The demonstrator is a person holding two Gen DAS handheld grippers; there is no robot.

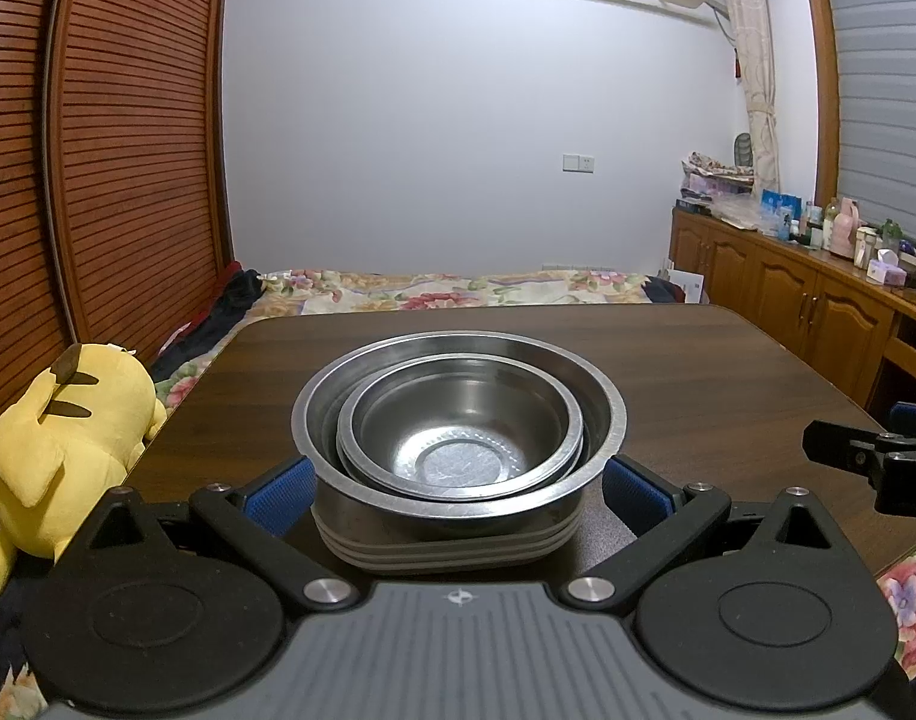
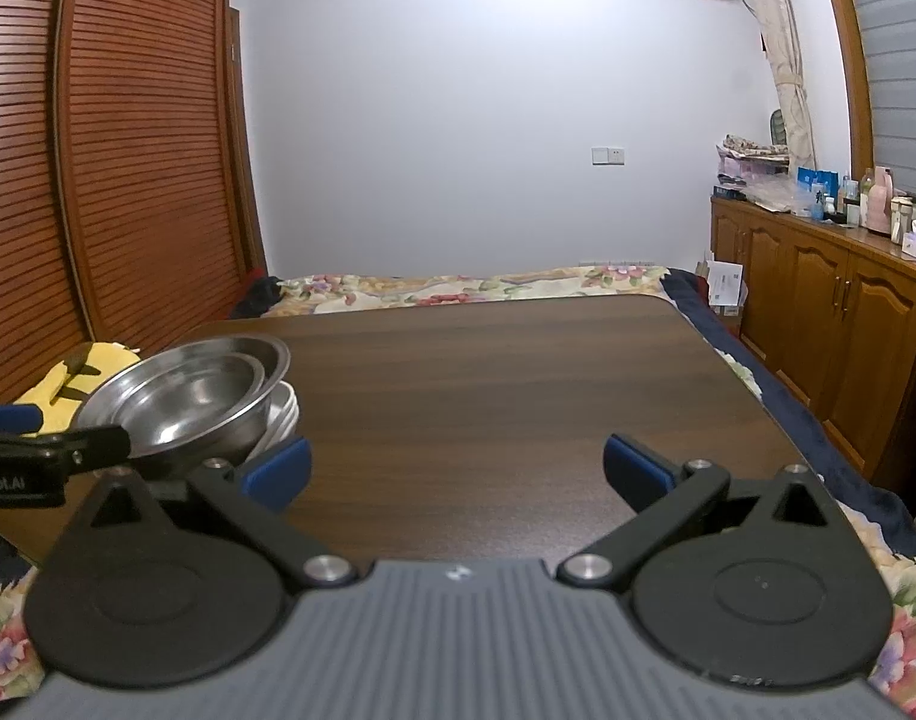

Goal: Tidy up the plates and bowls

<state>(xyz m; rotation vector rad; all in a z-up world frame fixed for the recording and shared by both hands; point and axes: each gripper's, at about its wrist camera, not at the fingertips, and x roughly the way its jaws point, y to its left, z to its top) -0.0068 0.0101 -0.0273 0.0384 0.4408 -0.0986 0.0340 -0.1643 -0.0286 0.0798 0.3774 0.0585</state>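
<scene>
Bowls sat nested at the near left part of the dark wooden table (image 2: 518,372): a small steel bowl (image 1: 458,432) lay inside a larger steel bowl (image 1: 596,414), and both rested on a low stack of pale plates (image 1: 446,546). That stack stood straight ahead of the left gripper (image 1: 458,492), between its blue pads (image 1: 278,495), which were spread wide to either side of the larger bowl; whether either pad touched the metal could not be told. From the right gripper (image 2: 458,468) the same stack lay off to the left and beyond its left pad, apart from it, with only bare tabletop between its own spread fingers. The left gripper was therefore judged much the nearer and better lined up. Round pieces offered no long axis, so any closing would likely bear across the bowl's full width. A yellow plush toy (image 1: 62,444) sat past the table's left edge.
</scene>
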